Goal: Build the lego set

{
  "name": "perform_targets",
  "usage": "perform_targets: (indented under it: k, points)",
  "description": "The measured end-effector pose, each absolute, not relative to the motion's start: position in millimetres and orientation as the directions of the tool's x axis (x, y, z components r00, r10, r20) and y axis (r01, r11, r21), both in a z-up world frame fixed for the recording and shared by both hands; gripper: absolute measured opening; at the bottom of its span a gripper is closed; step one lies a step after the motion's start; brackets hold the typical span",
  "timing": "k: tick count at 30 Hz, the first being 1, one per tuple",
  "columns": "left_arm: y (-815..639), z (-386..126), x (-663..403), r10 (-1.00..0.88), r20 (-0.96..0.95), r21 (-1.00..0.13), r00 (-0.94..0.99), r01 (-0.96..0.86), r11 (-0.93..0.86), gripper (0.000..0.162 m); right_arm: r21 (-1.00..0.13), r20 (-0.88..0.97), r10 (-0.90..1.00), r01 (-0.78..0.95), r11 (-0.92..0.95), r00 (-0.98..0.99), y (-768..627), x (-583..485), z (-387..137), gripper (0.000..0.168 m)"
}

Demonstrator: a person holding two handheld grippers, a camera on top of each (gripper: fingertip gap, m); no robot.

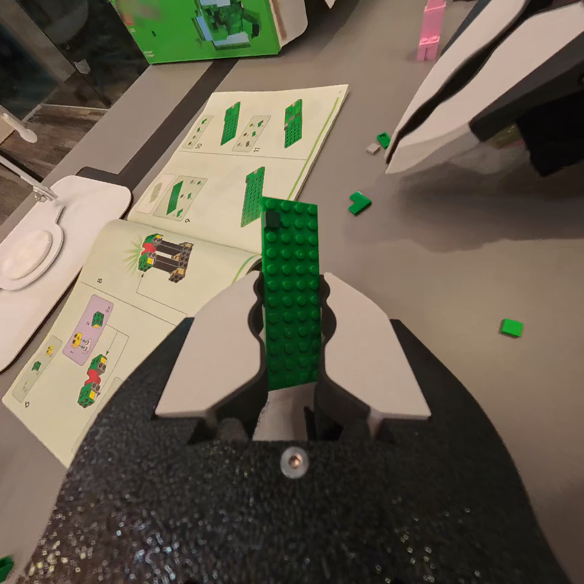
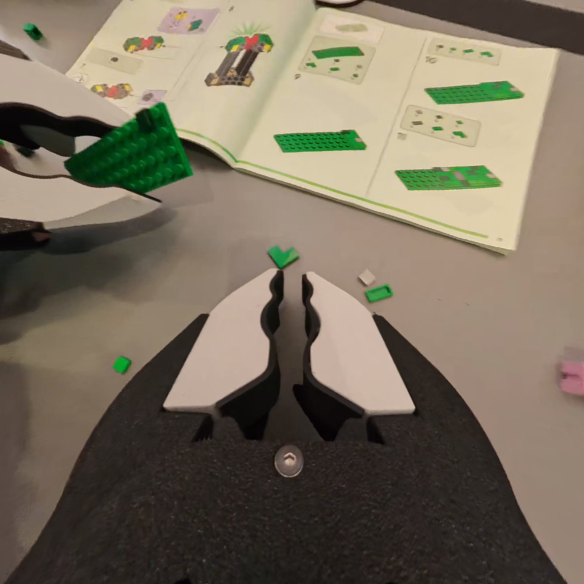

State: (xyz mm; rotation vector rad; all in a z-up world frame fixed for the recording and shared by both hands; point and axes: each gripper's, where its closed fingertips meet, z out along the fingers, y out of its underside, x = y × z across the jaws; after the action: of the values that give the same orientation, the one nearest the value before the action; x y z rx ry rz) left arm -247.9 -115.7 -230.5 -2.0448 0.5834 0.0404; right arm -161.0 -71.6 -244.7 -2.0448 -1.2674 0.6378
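Note:
My left gripper (image 1: 291, 278) is shut on a long green studded plate (image 1: 290, 316) and holds it above the table, studs up. A small dark tile (image 1: 272, 218) sits on the plate's far left corner. The plate also shows in the right wrist view (image 2: 132, 155). My right gripper (image 2: 292, 274) is empty, its jaws a narrow gap apart, low over the table. A green L-shaped tile (image 2: 282, 255) lies just ahead of its tips. A grey tile (image 2: 366, 277), a green tile (image 2: 378, 293) and a green square tile (image 2: 121, 365) lie around it.
The open instruction booklet (image 2: 347, 110) lies on the grey table (image 2: 442, 316) beyond the pieces. A pink brick figure (image 1: 429, 31) and a green set box (image 1: 205, 28) stand at the far side. A white tray (image 1: 79, 205) lies left of the booklet. The gap from one gripper's tips to the other's is roughly 10 centimeters. About 4 centimeters separates my right fingertips from the grey tile (image 2: 366, 277). It is also in sight in the left wrist view (image 1: 374, 146).

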Motion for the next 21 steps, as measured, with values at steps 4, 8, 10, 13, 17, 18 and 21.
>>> perform_targets:
  k: [4,8,10,13,17,18,21]
  points:
    - [-115.3,-232.4,-248.1,-0.390,-0.238,-0.814,0.889,-0.402,-0.419,0.032,-0.749,-0.012,0.937,0.618,-0.239,0.349,-79.3,-182.9,-246.9,0.018]
    - [-115.1,-230.5,-247.3,-0.390,-0.236,-0.822,0.890,-0.397,-0.408,0.032,-0.729,0.102,0.933,0.664,-0.165,0.344,-78.6,-188.9,-255.4,0.018]
    - [-115.3,-230.0,-246.3,-0.393,-0.231,-0.825,0.890,-0.393,-0.405,0.032,-0.721,0.163,0.921,0.680,-0.133,0.353,-74.5,-186.0,-255.3,0.020]
    - [-115.3,-229.8,-245.6,-0.397,-0.229,-0.826,0.889,-0.393,-0.404,0.033,-0.735,0.156,0.913,0.662,-0.148,0.377,-72.5,-181.3,-252.1,0.021]
    - [-114.9,-230.5,-245.5,-0.398,-0.231,-0.822,0.888,-0.397,-0.409,0.033,-0.707,0.119,0.899,0.672,-0.222,0.422,-70.2,-177.3,-258.8,0.024]
    - [-114.8,-230.5,-245.3,-0.399,-0.229,-0.822,0.888,-0.396,-0.410,0.033,-0.702,0.114,0.896,0.673,-0.233,0.429,-70.1,-176.9,-259.5,0.025]
    - [-115.0,-230.9,-245.0,-0.403,-0.224,-0.821,0.887,-0.395,-0.412,0.033,-0.700,0.123,0.891,0.675,-0.233,0.436,-69.7,-178.6,-259.3,0.026]
